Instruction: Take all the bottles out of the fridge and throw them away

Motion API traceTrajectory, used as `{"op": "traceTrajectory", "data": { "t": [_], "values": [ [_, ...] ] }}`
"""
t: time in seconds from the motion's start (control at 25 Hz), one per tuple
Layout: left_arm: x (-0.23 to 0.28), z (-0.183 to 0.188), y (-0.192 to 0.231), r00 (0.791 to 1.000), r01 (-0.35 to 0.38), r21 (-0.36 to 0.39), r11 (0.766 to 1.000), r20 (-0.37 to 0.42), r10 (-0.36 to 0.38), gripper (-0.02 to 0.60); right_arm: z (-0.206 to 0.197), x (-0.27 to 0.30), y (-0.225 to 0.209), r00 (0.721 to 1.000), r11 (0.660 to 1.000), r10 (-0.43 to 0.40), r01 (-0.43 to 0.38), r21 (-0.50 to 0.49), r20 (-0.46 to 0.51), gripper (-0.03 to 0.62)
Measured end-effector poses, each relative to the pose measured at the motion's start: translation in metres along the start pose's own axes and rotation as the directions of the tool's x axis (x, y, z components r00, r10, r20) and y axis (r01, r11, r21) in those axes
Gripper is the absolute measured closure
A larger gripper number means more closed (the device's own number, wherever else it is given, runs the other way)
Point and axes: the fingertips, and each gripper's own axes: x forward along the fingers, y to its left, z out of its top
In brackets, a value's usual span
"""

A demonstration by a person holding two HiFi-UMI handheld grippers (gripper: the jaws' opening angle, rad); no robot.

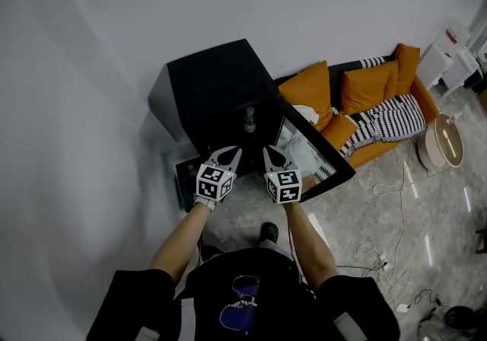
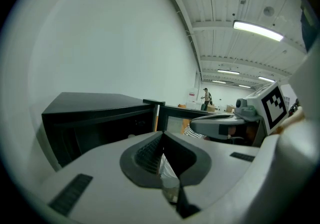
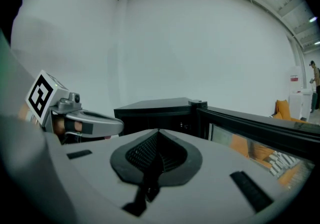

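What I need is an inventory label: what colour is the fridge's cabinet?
Black all over. The fridge shows best in the head view.

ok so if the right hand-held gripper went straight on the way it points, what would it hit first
Probably the dark open inside of the fridge: the right hand-held gripper points into it, just left of the open glass door. A bottle stands inside near that line; whether it comes first is unclear.

We stand on a grey tiled floor point(image 1: 365, 214). On it sits an open black fridge point(image 1: 213, 81), with an orange sofa point(image 1: 365, 88) just beside it. Loose cables point(image 1: 389, 189) trail over the tiles to our right, near a low round table point(image 1: 444, 141). One bottle point(image 1: 249, 120) stands inside the fridge.
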Motion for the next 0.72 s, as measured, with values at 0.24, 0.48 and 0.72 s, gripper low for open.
{"op": "traceTrajectory", "data": {
  "t": [0.24,0.48,0.72],
  "values": [
    [0.0,-0.003,-0.01,1.0,0.003,0.004,1.0,-0.004,-0.003,0.58,-0.002,-0.005,0.001,1.0,1.0,0.01,-0.01,-0.006,-0.002,0.586],
    [0.001,-0.011,-0.008,1.0,-0.005,-0.003,1.0,-0.015,0.005,0.58,-0.009,0.003,-0.003,1.0,1.0,0.015,-0.015,-0.006,-0.016,0.585],
    [0.014,-0.03,0.005,0.999,-0.02,-0.005,1.0,-0.036,0.02,0.58,-0.025,0.029,-0.015,0.999,1.0,0.025,-0.025,-0.007,-0.021,0.586]
  ]
}}
